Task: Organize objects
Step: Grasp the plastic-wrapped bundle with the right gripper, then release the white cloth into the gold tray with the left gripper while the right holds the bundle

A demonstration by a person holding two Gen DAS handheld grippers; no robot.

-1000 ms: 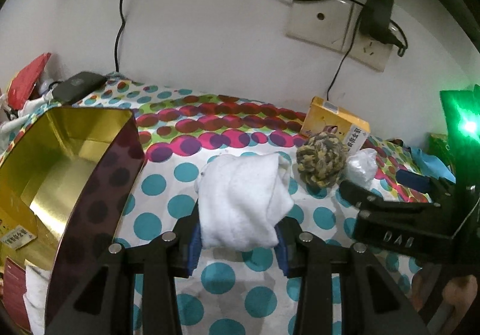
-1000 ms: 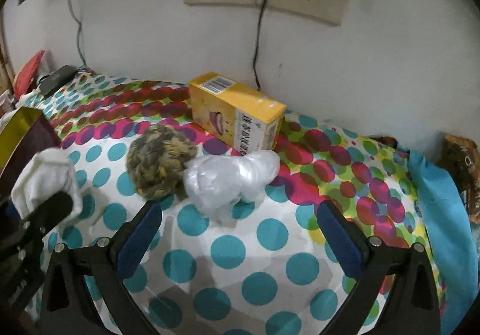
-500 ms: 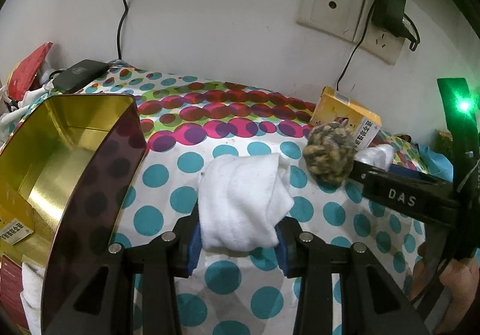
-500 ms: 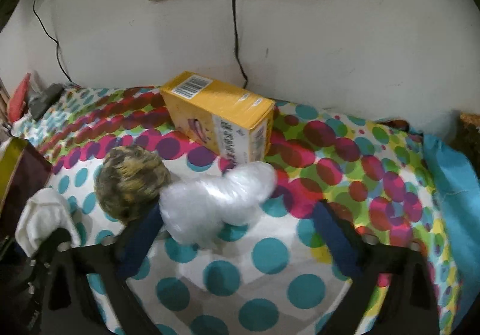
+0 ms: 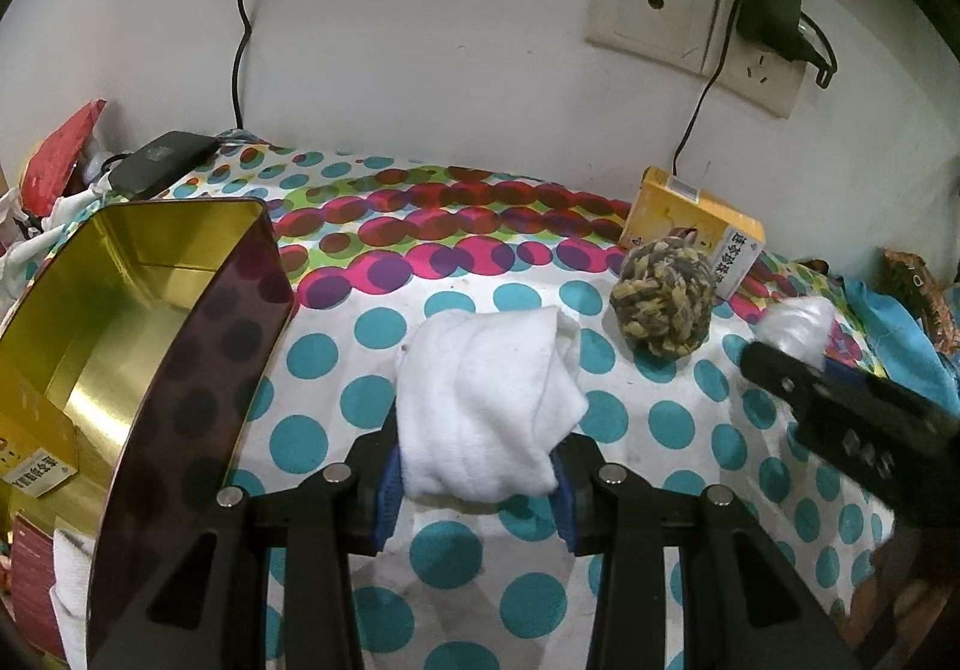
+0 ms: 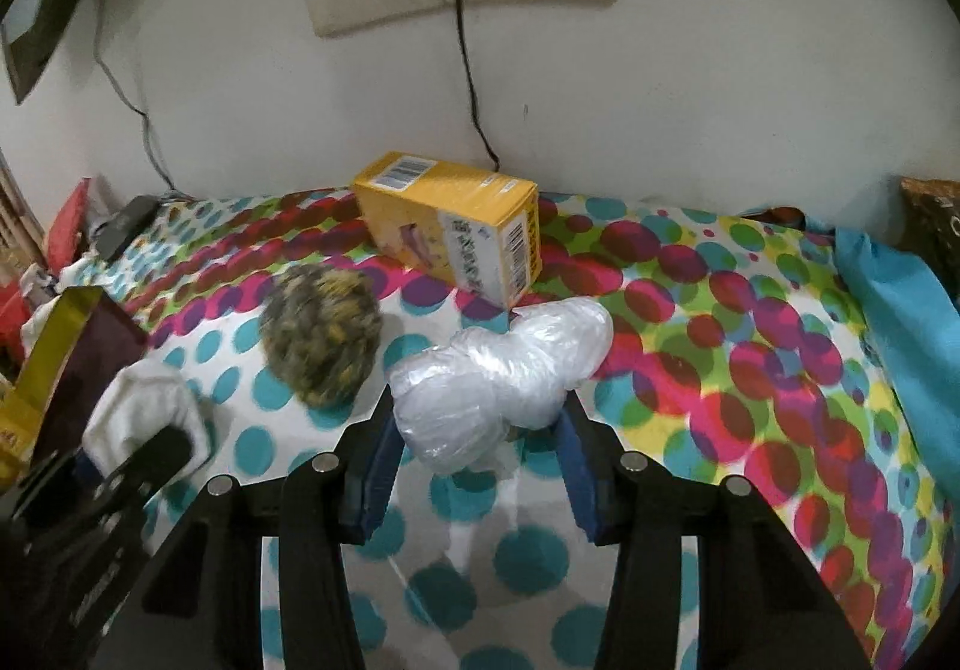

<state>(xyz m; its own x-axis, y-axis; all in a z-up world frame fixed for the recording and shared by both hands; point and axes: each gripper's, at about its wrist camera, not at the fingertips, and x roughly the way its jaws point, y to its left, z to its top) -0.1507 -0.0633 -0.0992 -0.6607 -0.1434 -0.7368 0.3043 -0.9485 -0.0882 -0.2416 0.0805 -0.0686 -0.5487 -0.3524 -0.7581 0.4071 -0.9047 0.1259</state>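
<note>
- One folded white sock (image 5: 489,403) is pinched between the blue pads of the left gripper (image 5: 477,481), just beside the open gold tin (image 5: 144,274).
- One clear plastic bundle (image 6: 498,379) is flanked by the fingers of the right gripper (image 6: 477,469); whether the pads press on it cannot be told.
- One woven rope ball (image 6: 324,343) is seen on the cloth between the sock and the bundle.
- One yellow carton (image 6: 456,226) is laid behind the bundle, near the wall.
- The surface is covered by a polka-dot cloth (image 5: 456,250), with teal dots in front and pink and red dots behind.
- Two wall socket plates (image 5: 657,18) and one black charger (image 5: 774,0) are mounted on the white wall behind.
</note>
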